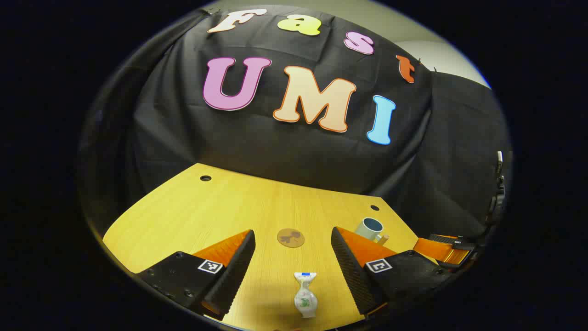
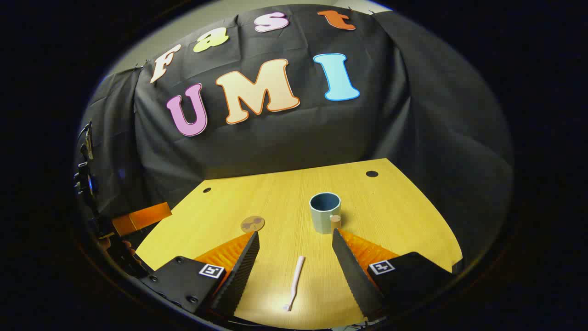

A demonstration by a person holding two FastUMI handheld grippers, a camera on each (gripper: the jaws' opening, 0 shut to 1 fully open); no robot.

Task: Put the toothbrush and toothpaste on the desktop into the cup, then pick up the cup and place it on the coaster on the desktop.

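The toothpaste (image 1: 305, 295) is a small, soft white tube with a blue cap and a crimped, flared tail, lying flat on the desktop (image 1: 183, 216) between the spread fingers of the left gripper (image 1: 292, 250), touching neither. The toothbrush (image 2: 294, 282) is a slim, pale stick with its bristled head nearest the camera, lying flat between the parted fingers of the right gripper (image 2: 294, 250), also untouched. Beyond the toothbrush stands the cup (image 2: 325, 212), a squat upright cylinder with a pale green outside, a dark blue-grey inside and a stubby tan handle facing the camera. The coaster (image 2: 252, 224) is a thin round brown disc with a darker figure on it, lying flat well to the left of the cup in the right gripper view; in the left gripper view it sits straight ahead past the toothpaste. Both grippers have black ribbed pads backed by orange plates and black bodies bearing square markers. The desktop is smooth yellow wood-grain laminate with angled corners and two dark round holes near its far edge. Wrinkled black cloth walls the booth behind it.
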